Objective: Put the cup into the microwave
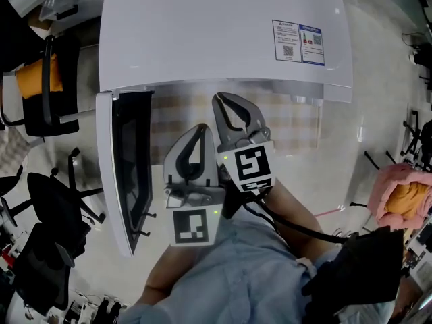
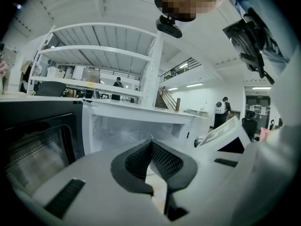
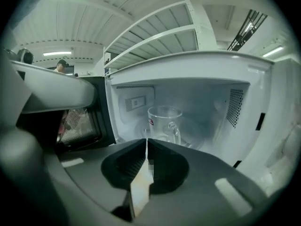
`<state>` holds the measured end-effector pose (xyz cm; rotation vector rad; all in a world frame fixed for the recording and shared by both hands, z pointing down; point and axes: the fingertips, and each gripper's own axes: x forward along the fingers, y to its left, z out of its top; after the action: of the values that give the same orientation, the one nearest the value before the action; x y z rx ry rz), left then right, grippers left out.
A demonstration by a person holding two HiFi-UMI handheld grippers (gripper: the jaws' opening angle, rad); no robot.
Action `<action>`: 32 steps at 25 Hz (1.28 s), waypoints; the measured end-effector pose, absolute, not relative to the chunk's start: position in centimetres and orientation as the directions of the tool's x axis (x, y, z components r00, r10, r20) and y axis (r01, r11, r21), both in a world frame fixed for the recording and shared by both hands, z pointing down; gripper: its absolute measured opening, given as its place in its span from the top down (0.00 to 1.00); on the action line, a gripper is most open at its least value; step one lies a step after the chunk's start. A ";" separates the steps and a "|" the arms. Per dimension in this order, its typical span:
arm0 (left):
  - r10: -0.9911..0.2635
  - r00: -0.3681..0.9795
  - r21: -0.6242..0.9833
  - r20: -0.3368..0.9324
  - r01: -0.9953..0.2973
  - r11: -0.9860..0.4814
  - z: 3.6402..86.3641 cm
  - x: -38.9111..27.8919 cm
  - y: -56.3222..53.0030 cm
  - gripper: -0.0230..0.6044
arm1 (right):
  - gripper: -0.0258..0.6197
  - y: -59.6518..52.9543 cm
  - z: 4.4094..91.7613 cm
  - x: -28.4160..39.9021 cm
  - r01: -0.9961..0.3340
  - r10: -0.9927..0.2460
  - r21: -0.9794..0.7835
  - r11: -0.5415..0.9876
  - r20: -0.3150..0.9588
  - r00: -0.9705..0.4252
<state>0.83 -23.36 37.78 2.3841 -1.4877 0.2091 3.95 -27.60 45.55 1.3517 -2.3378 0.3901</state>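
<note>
My right claw (image 3: 146, 144) is closed, pads meeting tip to tip, with nothing held between them. My left claw (image 2: 151, 145) is likewise closed and empty; in the head view it lies just beside the right one, on its left and slightly nearer. Both point into the open microwave (image 3: 188, 62). The cup (image 3: 164, 124), a clear glass mug with its handle on the near side, stands upright inside the cavity, beyond the right claw's tips and apart from them. The microwave door (image 3: 77, 121) stands swung open at the left. White shelving (image 2: 94, 51) rises behind the microwave.
</note>
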 end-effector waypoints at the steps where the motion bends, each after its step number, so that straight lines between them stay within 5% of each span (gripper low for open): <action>1: -0.845 0.447 0.194 0.295 -0.894 -0.405 38.0 0.8 -23.7 0.95 | 0.94 -28.0 45.9 3.9 -0.872 -0.753 -0.041 0.488 0.485 -0.444; 32: -0.835 0.458 0.211 0.306 -0.888 -0.410 38.3 -1.0 -27.2 0.95 | 0.93 -31.6 46.6 2.4 -0.874 -0.734 -0.032 0.485 0.529 -0.426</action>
<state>-0.98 -27.16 38.27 2.3714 -1.4608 0.2159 2.42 -31.62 46.56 1.3322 -2.2858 0.4201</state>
